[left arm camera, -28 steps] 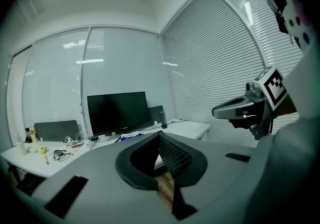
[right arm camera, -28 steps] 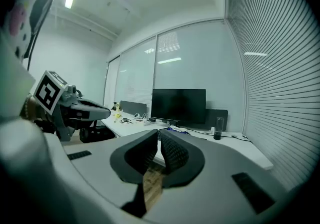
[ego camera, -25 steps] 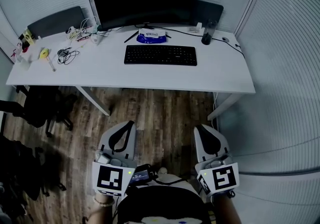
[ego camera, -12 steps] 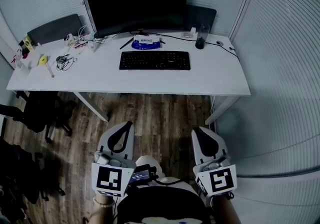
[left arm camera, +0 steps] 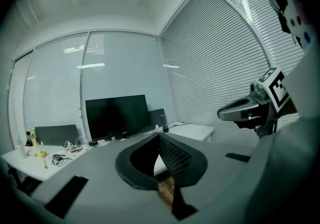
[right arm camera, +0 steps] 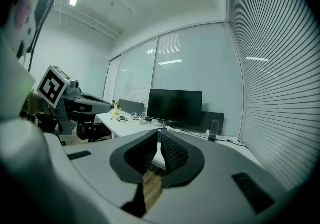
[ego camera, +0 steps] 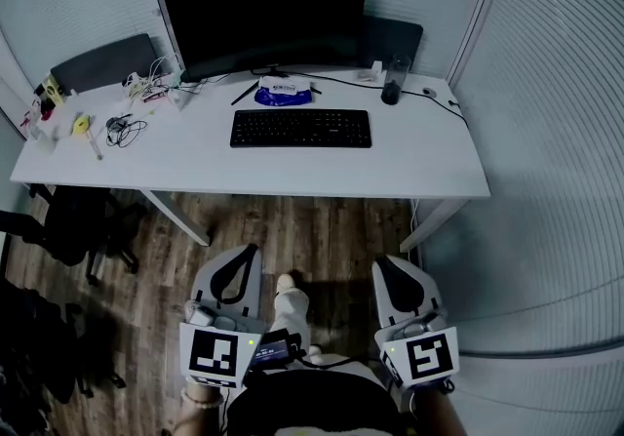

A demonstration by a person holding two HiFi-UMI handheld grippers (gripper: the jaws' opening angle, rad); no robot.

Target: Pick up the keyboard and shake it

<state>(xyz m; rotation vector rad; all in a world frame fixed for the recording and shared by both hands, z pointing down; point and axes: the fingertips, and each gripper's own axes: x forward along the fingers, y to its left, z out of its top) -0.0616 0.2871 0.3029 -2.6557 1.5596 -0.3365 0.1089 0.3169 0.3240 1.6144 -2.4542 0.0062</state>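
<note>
Left claw (left arm camera: pixel 159 135) closed; keyboard (ego camera: pixel 300 129) clear only overhead

I'm looking at an office: a long white desk (ego camera: pixel 429 161) with a wide black monitor (ego camera: pixel 265 15) at its back edge, a flat black keyboard (ego camera: pixel 300 129) mid-desk, a black swivel chair (ego camera: pixel 76 221) under its left end, and slatted blinds (ego camera: pixel 556 132) on glazed walls.

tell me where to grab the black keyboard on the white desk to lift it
I'd take the flat black keyboard by its two short ends, left claw on one, right claw on the other, coming from the near edge of the white desk. It lies long and flat, parallel to that edge, both ends clear. Both claws are shut; open them first.
</note>
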